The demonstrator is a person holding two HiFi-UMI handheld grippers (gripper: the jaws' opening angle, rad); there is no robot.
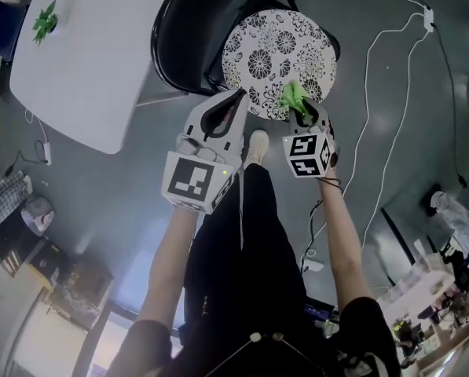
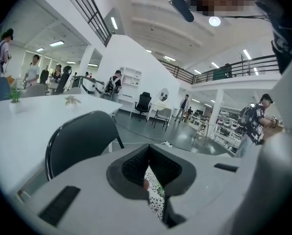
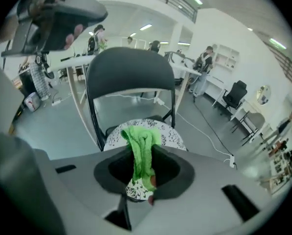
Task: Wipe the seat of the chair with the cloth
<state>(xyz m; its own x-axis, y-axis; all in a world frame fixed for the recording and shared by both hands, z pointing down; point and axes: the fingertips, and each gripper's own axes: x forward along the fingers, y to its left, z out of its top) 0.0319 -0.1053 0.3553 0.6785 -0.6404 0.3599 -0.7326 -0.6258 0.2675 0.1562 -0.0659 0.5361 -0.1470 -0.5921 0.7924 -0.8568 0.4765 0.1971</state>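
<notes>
The right gripper (image 1: 301, 110) is pinching a bunched green cloth (image 1: 295, 96) and holding it over the near rim of the chair's round patterned seat (image 1: 273, 49). Whether the cloth is touching the seat is hard to judge from above. The left gripper (image 1: 232, 100) is hanging just beside it with its jaws pressed together on nothing, so nothing is bracing the chair. A firm wipe is therefore risking a push that slides the chair toward the white table (image 1: 85, 53). The cloth is also sitting as a narrow roll, so the jaw tips may be scraping the seat instead of the fabric, or the roll may be working loose. The right gripper view is showing what the head view is not: the cloth (image 3: 141, 141) running up between the jaws, with the dark chair back (image 3: 128, 67) facing it. The left gripper view is offering only a sliver of patterned seat (image 2: 155, 195) past its closed jaws.
</notes>
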